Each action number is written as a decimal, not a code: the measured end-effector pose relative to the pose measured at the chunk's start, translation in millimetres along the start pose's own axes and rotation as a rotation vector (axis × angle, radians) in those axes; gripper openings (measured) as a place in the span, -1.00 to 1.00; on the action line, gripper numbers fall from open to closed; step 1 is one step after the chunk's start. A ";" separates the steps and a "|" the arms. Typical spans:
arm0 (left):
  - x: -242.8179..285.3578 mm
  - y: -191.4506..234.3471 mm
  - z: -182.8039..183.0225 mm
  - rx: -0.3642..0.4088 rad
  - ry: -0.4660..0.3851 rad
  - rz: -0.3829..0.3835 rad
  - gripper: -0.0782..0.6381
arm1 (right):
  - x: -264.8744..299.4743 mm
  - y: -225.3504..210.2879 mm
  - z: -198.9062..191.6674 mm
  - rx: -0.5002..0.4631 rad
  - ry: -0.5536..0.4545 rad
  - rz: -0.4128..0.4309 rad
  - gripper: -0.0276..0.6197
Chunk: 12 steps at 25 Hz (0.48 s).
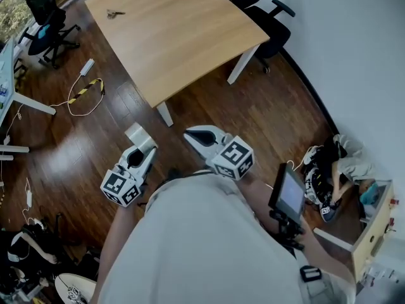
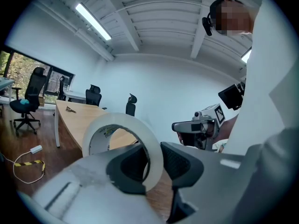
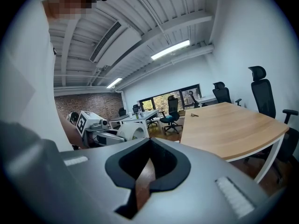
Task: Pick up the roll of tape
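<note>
A roll of clear tape (image 2: 122,141) on a white core stands upright between the jaws of my left gripper (image 2: 154,164), which is shut on its rim. In the head view the tape roll (image 1: 139,133) sticks out of the left gripper (image 1: 144,145) above the wooden floor, just ahead of the person's body. Beside it, my right gripper (image 1: 192,135) is held at about the same height. Seen along its own jaws, the right gripper (image 3: 149,143) is shut with nothing in it. From there the tape roll (image 3: 134,131) shows off to the left.
A light wooden table (image 1: 177,30) stands ahead with a small bunch of keys (image 1: 114,13) at its far end. Black office chairs (image 1: 262,11) sit behind it and to its left. A cable (image 1: 85,94) lies on the floor, and a wooden cabinet (image 1: 373,227) stands at the right wall.
</note>
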<state>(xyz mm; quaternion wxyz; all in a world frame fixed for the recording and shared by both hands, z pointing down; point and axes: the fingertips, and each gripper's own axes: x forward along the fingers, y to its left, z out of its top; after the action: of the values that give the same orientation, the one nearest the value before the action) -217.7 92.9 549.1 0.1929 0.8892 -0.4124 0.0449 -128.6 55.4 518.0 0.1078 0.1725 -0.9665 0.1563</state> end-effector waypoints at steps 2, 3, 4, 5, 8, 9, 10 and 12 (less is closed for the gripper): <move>-5.1 -0.2 -3.9 -0.002 0.001 0.000 -0.51 | 3.4 7.1 -1.7 -0.003 -0.001 0.007 -0.90; -8.6 0.8 -5.9 -0.003 0.002 -0.002 -0.51 | 5.8 10.7 -2.4 -0.002 -0.001 0.007 -0.90; -13.3 3.0 -7.6 -0.005 0.003 -0.003 -0.51 | 9.6 14.9 -2.9 0.000 0.000 0.006 -0.90; -19.4 6.2 -9.2 -0.007 0.003 -0.003 -0.51 | 14.6 19.8 -3.0 0.001 0.001 0.005 -0.90; -39.8 15.9 -16.6 -0.013 0.002 -0.004 -0.51 | 29.2 36.7 -4.2 -0.002 0.006 0.001 -0.90; -45.2 18.0 -20.0 -0.017 0.003 -0.005 -0.51 | 32.3 41.4 -5.2 -0.005 0.009 -0.001 -0.90; -49.4 19.6 -23.1 -0.019 0.004 -0.007 -0.51 | 34.6 44.9 -6.0 -0.008 0.012 -0.003 -0.90; -54.5 20.3 -26.9 -0.013 0.007 -0.013 -0.51 | 37.5 48.4 -6.3 -0.013 0.016 -0.011 -0.90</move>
<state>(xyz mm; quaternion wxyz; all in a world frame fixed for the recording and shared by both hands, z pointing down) -266.5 130.3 567.0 0.2003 0.8905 -0.4061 0.0442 -179.8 89.5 520.8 0.1174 0.1760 -0.9657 0.1508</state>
